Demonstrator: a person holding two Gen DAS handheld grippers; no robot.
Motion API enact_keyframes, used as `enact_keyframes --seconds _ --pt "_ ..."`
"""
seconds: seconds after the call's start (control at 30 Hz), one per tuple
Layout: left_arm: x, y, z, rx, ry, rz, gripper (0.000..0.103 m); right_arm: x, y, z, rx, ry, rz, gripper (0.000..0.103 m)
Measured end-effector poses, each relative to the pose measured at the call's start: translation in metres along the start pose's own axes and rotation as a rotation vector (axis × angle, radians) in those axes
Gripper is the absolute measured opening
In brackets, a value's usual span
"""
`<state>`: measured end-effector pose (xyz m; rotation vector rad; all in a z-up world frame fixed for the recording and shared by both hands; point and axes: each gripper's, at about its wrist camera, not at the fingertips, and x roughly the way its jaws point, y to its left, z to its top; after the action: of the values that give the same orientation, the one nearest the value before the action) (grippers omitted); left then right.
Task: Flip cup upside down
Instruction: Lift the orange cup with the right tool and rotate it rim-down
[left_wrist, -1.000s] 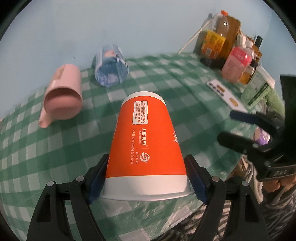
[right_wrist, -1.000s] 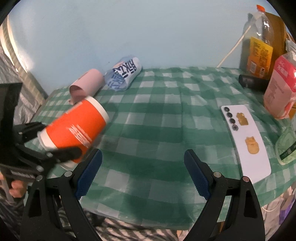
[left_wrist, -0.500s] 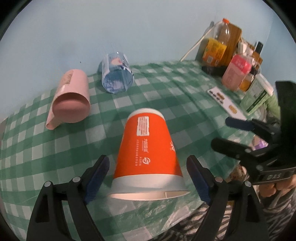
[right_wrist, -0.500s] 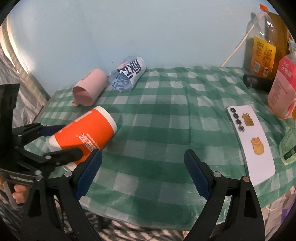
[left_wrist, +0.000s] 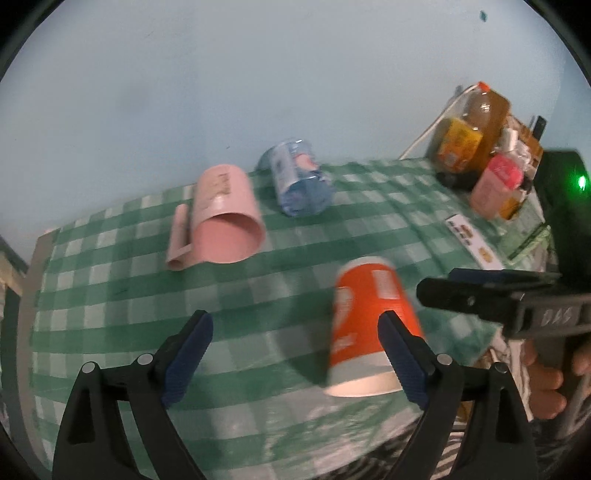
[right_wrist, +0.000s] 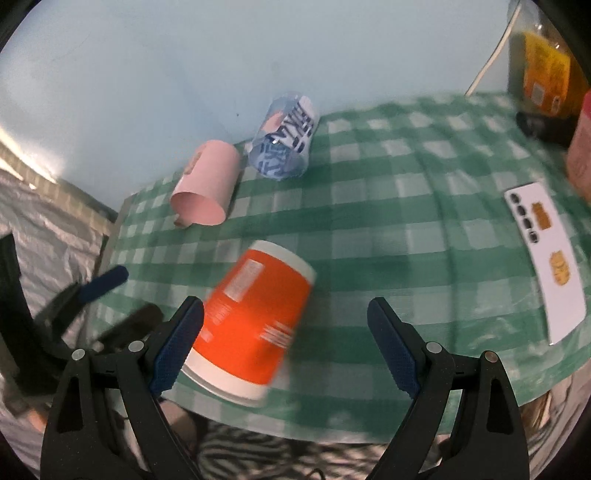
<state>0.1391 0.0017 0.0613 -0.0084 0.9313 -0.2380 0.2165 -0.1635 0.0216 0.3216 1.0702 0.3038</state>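
The orange cup (right_wrist: 255, 325) is seen standing mouth-down on the checked table (right_wrist: 388, 236), near the front edge, with its white base on top and its wide rim at the cloth. The picture is blurred, so whether the rim sits flat or is slightly tilted cannot be told for sure. Judged from this, the flip itself looks done; what seems left is only to clear both tools away without knocking the cup.

The left gripper (left_wrist: 295, 354) is spread wide and holds nothing; the cup (left_wrist: 369, 328) lies at about 3 o'clock from its centre, partly behind the right-hand finger. The right gripper (right_wrist: 284, 343) is likewise wide and empty, with the cup at about 9 o'clock, close by its left-hand finger; contact cannot be judged.

Of the other containers, a pink mug (left_wrist: 225, 221) is lying on its side at 11 o'clock in the left view, mouth toward the camera, and nothing is seen inside it. A blue cup (left_wrist: 299, 181) is lying beside it at 12 o'clock; its inside cannot be made out. A juice bottle (left_wrist: 484, 114) filled with amber liquid is standing at 2 o'clock among other packs.
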Motion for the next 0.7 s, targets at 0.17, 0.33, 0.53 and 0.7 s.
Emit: enact_keyframes --seconds 0.17,0.33,0.53,0.7 --pt "0.012 0.014 -0.001 -0.021 0.016 0.042 0.092 0.022 0.013 0.011 0.060 0.056 -0.033 0.089" --pt "0.023 0.019 -0.002 -0.021 0.035 0.062 0.092 0.046 0.012 0.018 0.102 0.123 -0.068 0.089" --pt "0.032 0.023 -0.003 -0.023 0.039 0.066 0.092 0.071 0.007 0.030 0.132 0.184 -0.093 0.081" --pt "0.038 0.026 -0.006 -0.035 0.051 0.056 0.092 0.085 0.002 0.033 0.145 0.239 -0.075 0.071"
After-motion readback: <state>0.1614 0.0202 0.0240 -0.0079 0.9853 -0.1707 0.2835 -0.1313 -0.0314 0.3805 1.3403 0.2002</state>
